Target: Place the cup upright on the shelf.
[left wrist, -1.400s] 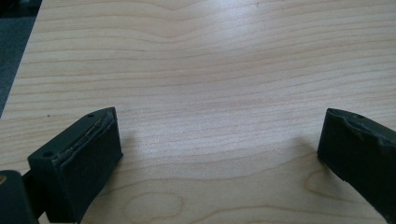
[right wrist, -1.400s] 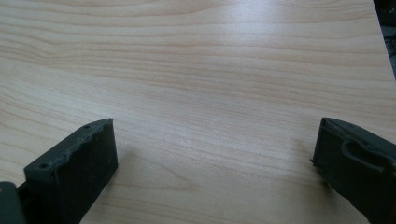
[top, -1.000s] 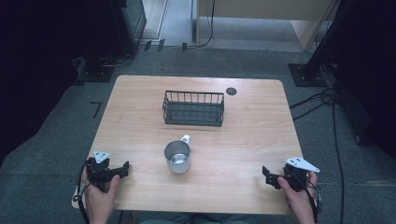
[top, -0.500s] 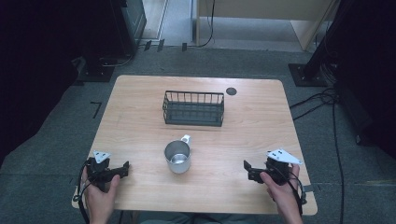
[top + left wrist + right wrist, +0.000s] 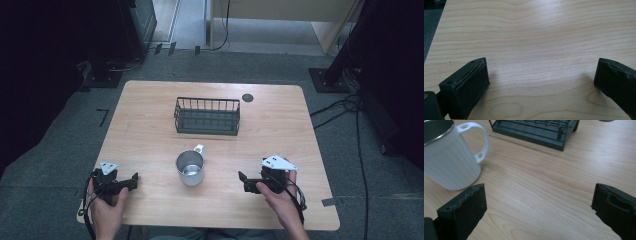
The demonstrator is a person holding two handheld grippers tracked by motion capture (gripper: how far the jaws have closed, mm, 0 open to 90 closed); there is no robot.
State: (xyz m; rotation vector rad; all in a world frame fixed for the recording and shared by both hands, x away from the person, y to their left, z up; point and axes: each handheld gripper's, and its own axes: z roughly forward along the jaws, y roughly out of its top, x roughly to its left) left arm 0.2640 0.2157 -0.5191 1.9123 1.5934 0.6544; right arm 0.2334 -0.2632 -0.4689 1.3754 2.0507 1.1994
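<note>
mug — white outside, steel-lined inside — stands upright near the middle of the tabletop, its handle turned toward the far side where the black wire basket sits, well apart from it. judging by how things lie, the step in hand is the approach: the right gripper hovers low over the wood to the mug's right, near it but not touching, jaws pointed its way. in the right gripper view the mug fills the upper left, just beyond the left jaw, with the handle on the side facing the basket (so the body, not the handle, is the nearer target). the jaws are spread wide and hold nothing; bare wood lies between them.

next move, as i read it, calls for sliding further left so the mug wall or rim comes between the jaws, then closing — the spread looks about enough for the rim, though i cannot tell for the full body.

left gripper rests at the near left corner, likewise wide apart and empty, over plain tabletop.
</note>
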